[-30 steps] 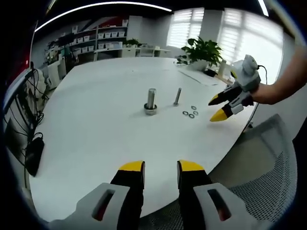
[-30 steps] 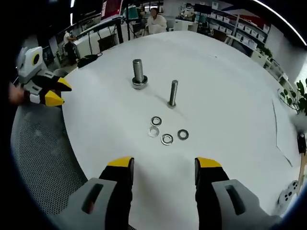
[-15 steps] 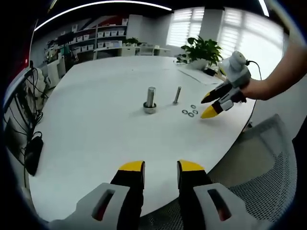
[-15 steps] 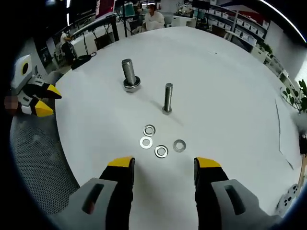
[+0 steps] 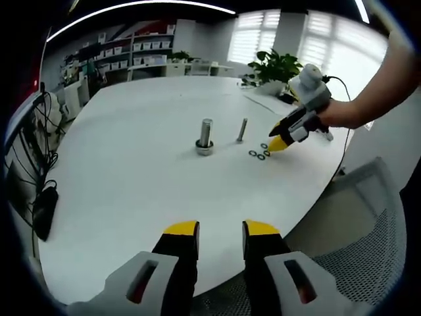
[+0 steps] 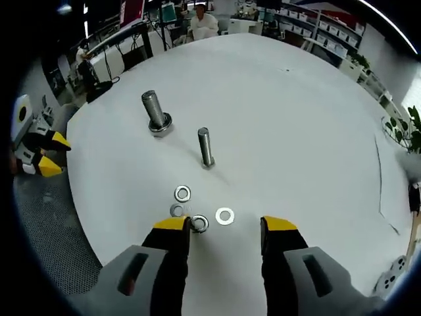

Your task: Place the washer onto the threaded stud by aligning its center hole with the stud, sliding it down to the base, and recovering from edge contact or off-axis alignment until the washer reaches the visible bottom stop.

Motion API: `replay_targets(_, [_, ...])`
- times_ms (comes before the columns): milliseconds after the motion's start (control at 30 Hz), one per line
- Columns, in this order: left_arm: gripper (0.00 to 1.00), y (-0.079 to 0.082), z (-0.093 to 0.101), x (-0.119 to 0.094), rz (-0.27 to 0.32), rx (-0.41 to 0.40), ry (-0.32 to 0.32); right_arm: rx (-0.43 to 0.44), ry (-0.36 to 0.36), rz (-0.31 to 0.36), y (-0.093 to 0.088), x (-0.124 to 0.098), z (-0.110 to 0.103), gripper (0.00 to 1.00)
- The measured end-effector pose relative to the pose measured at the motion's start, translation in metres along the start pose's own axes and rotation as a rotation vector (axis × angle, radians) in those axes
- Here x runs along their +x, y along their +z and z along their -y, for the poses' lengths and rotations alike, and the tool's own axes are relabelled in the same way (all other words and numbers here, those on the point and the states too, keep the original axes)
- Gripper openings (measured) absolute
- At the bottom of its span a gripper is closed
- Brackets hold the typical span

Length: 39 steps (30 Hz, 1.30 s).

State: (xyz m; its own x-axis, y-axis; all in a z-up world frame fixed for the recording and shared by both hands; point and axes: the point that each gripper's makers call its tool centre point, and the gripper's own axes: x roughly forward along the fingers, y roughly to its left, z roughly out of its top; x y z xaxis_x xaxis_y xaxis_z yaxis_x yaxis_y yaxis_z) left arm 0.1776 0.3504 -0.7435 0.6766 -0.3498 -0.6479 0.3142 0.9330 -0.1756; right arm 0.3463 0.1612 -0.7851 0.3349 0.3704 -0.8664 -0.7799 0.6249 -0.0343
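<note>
Four washers (image 6: 197, 210) lay in a loose cluster on the white round table (image 6: 296, 118), close in front of the right gripper (image 6: 225, 228). Its yellow-tipped jaws stood apart with nothing between them, one tip just beside the nearest washer (image 6: 199, 223) of the cluster. None of the washers was on a stud. Beyond the cluster stood the thin threaded stud (image 6: 206, 147), upright on the table, and farther off, toward the left of the right gripper view, a thicker bolt (image 6: 155, 113) stood upright on its wide head.

From the left gripper view, the right gripper (image 5: 279, 140) was seen reaching in from the right, held by a hand (image 5: 342, 113), its tips down at the small washers (image 5: 258, 153) near the table's edge. The thin stud (image 5: 242, 130) and the thick bolt (image 5: 206, 137) stood side by side near the table's middle, well apart from each other. The left gripper (image 5: 220, 229) hung over the near edge of the table, well away from the parts, its jaws parted a little and holding nothing. In the right gripper view it appeared small at the far left (image 6: 51, 153), off the table's rim.

A potted plant (image 5: 276, 68) sat at the table's far side, and a mesh chair (image 5: 368, 230) stood beside the table. Shelves (image 5: 131, 56) lined the back wall.
</note>
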Motion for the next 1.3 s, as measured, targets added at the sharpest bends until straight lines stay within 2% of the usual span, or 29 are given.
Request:
replay_targets(467, [0.24, 0.001, -0.001, 0.001, 0.004, -0.006, 0.004, 0.028, -0.01, -0.023, 0.006, 0.008, 0.006, 0.4])
replay_targets(567, [0.24, 0.001, -0.001, 0.0, 0.005, -0.006, 0.004, 0.023, -0.004, -0.035, 0.005, 0.009, 0.004, 0.36])
replay_targets(800, [0.24, 0.001, -0.001, 0.0, 0.004, -0.008, 0.004, -0.003, 0.006, -0.067, -0.001, 0.012, 0.001, 0.34])
replay_targets(1000, [0.24, 0.001, -0.001, 0.0, 0.005, -0.009, 0.003, 0.033, 0.025, -0.078, 0.0, 0.013, 0.002, 0.31])
replay_targets(1033, [0.24, 0.001, -0.001, 0.0, 0.006, -0.009, 0.001, 0.036, 0.029, -0.098, -0.003, 0.014, 0.001, 0.31])
replay_targets(1067, [0.24, 0.001, -0.001, 0.0, 0.008, -0.01, 0.0, 0.012, 0.016, -0.071, 0.003, 0.016, 0.004, 0.31])
replay_targets(1100, [0.24, 0.001, -0.001, 0.0, 0.005, -0.01, 0.002, 0.022, 0.02, -0.097, 0.001, 0.017, 0.004, 0.31])
replay_targets(1300, [0.24, 0.001, 0.0, 0.0, 0.006, -0.01, 0.0, 0.023, 0.025, -0.148, 0.002, 0.015, 0.005, 0.28])
